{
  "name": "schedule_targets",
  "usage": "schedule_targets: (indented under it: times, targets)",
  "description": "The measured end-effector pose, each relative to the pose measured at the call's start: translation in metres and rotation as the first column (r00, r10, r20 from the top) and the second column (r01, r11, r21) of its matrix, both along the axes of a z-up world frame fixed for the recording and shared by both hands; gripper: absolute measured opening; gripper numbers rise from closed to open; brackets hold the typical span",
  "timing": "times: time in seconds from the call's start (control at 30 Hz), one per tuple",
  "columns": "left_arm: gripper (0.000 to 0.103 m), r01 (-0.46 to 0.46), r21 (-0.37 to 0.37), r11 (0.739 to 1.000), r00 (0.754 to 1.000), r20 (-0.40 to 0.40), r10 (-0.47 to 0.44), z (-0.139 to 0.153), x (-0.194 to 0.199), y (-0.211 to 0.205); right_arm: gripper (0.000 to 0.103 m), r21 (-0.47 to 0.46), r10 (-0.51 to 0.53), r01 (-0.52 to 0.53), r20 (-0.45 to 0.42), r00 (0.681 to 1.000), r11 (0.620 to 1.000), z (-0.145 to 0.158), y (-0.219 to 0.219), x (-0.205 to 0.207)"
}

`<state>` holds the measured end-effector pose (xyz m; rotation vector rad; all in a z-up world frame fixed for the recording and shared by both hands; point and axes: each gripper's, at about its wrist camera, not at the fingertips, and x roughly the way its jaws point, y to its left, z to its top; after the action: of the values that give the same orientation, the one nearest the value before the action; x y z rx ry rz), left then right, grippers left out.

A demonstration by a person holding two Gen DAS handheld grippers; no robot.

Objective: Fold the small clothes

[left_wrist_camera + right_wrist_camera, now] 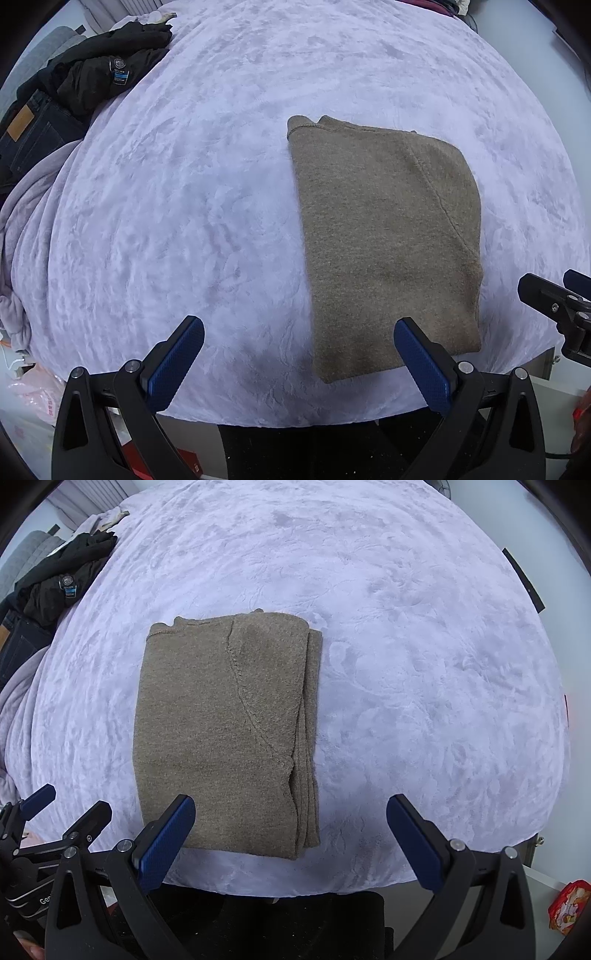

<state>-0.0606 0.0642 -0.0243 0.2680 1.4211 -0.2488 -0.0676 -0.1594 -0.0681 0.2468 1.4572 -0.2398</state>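
My left gripper (299,332) hovers with jaws spread wide, nothing between them; the folded brown knit sweater (388,240) lies flat on the pale lilac plush blanket (184,203), its near hem beside my right-hand blue pad. My right gripper (290,810) is also wide apart and empty; the sweater's near edge sits between its pads, nearer the left one. Long axis runs away from me, neckline at the far end, stacked fold edges on its right side. Writing: the black jacket (107,70) carries a round badge and blue label, unreadable; partial "Gen" shows on the left gripper's body in the right wrist view.
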Motion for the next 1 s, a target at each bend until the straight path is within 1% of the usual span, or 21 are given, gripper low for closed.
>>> schedule_targets:
  times: [1.0]
  targets:
    - [0.103, -0.018, 0.008, 1.000, 1.000, 0.016, 0.017, 0.0010, -0.0024, 0.0049, 0.103, -0.018, 0.003, -0.003, -0.005, 1.000, 1.000, 0.0016, 0.0030, 0.0000]
